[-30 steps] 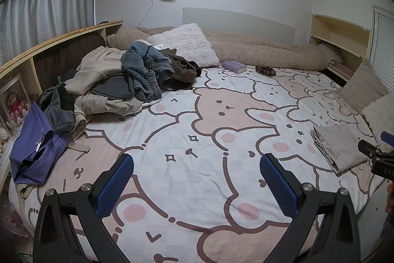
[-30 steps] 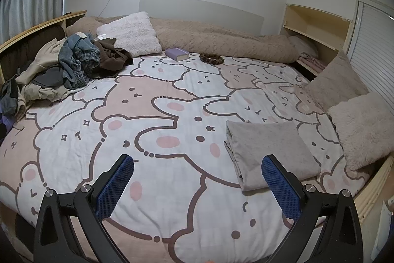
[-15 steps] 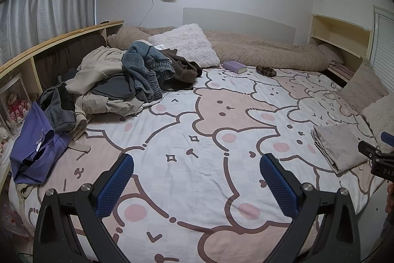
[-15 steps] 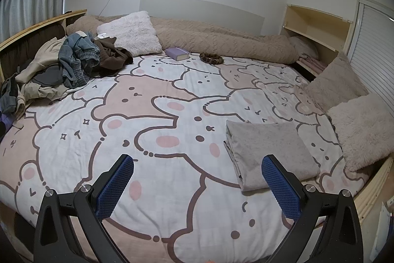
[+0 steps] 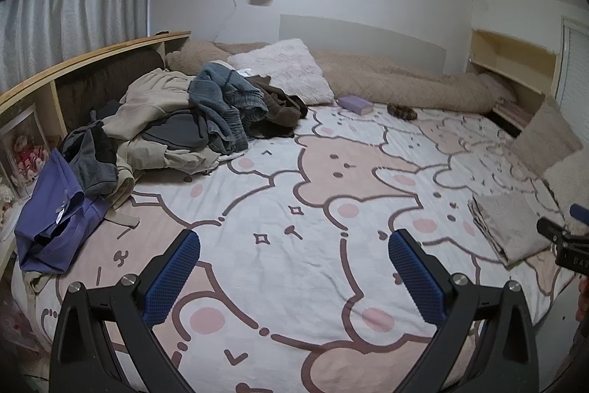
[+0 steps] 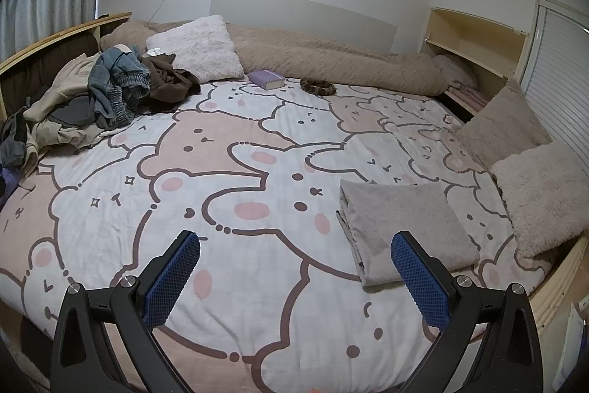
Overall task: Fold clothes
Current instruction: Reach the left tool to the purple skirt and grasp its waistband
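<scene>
Your left tool (image 5: 294,277) wide apart and empty above the bed (image 5: 331,179), your right tool (image 6: 296,277) likewise wide — folded cloth (image 6: 401,227) by its right finger, unfolded clothes pile (image 5: 176,116) far left near the pillow (image 5: 291,72).

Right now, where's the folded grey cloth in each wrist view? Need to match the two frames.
Left wrist: folded grey cloth sits at the far right edge, beyond the right tool.
Right wrist: folded grey cloth lies lower right of centre, just past the right-hand fingertip.
Shared landmark: the purple book near the white fluffy pillow.
</scene>
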Demonstrator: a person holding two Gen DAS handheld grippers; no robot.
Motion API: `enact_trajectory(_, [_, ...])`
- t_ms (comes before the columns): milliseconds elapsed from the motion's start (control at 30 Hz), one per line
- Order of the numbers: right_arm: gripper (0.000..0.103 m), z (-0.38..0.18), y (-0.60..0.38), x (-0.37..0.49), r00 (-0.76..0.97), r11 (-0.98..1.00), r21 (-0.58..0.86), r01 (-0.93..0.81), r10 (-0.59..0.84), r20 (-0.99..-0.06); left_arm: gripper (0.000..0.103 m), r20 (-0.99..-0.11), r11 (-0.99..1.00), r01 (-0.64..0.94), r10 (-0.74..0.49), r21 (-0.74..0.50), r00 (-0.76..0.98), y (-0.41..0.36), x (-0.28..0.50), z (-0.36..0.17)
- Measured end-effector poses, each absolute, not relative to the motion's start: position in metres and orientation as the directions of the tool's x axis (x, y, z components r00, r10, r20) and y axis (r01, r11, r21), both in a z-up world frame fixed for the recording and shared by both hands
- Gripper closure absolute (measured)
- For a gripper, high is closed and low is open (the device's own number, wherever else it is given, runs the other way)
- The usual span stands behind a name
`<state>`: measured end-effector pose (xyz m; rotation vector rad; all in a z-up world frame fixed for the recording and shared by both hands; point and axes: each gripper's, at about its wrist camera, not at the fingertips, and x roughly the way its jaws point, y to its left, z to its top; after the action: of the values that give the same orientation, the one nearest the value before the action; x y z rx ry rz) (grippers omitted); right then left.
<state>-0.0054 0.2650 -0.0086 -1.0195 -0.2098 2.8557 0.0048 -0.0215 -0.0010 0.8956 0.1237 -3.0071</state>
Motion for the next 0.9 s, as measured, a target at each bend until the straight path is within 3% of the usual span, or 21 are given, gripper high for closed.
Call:
enact_trajectory(133, [0.000,-0.009,0.257,-0.008,-0.769,-0.984,-0.176,-0.035,0.139,-0.624,0.000,-0.538,-0.993,0.072,-0.012,-0.091,-0.843,-0.046,0.005,-0.004])
enact_trajectory(433, [0.000,-0.017,0.232,-0.018,-0.757,-0.981,-0.196,0.012,0.119,-0.642,0.000,-0.551,-0.952,0.297,-0.208,-0.075,-0.808,-0.138,0.015,-0.053])
enact_trajectory(567, [0.000,-0.021,0.219,-0.023,-0.751,-0.978,-0.208,0.035,0.111,-0.650,0.000,-0.518,-0.899,0.436,-0.395,0.047,-0.758,-0.191,0.015,-0.068])
enact_trajectory(700, [0.000,-0.025,0.211,-0.028,-0.743,-0.976,-0.214,0.049,0.108,-0.660,0.000,-0.414,-0.819,0.537,-0.568,0.202,-0.711,-0.239,-0.008,-0.076])
enact_trajectory(900, [0.000,-0.031,0.207,-0.036,-0.722,-0.971,-0.235,0.043,0.133,-0.679,0.000,-0.431,-0.740,0.545,-0.672,0.393,-0.602,-0.290,-0.076,-0.108])
